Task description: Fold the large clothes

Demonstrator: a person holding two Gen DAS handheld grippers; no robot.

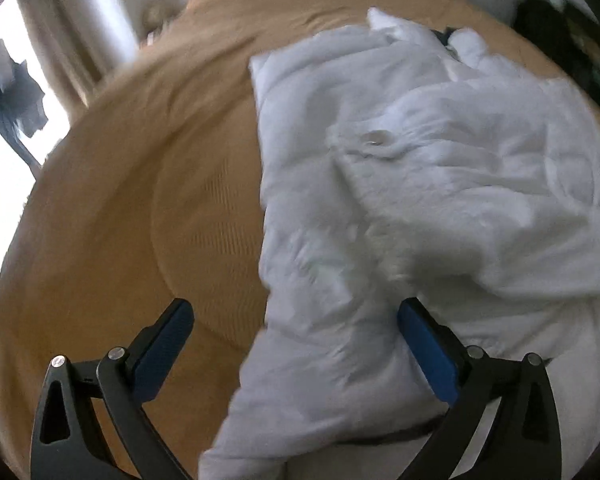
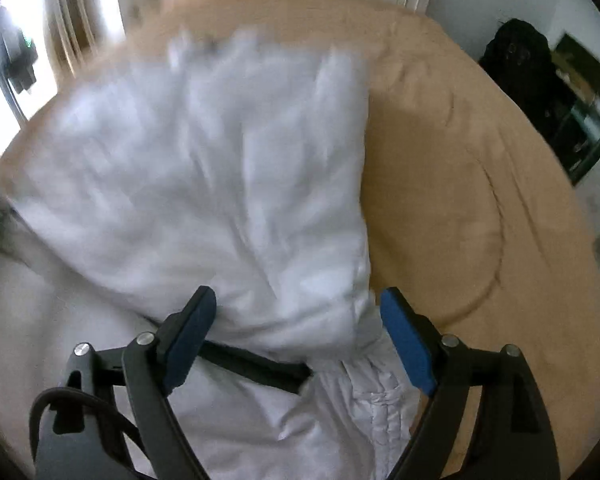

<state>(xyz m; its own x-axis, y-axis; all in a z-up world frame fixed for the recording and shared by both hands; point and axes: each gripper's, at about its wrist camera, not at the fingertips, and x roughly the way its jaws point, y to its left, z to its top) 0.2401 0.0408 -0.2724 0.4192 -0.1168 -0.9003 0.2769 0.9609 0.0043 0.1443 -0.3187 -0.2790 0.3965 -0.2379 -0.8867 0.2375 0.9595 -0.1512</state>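
Note:
A large white padded garment lies crumpled on a tan bed cover. My left gripper is open, its blue pads spread wide over a sleeve-like end of the garment near the bed's front. In the right wrist view the same white garment is folded over itself and blurred. My right gripper is open, its jaws on either side of a bunched fold, with a blue pad beside the fold's edge. A dark strip of the garment shows under the fold.
The tan cover spreads to the right of the garment. A bright window with curtains is at the left. A dark object and a framed picture are at the right wall.

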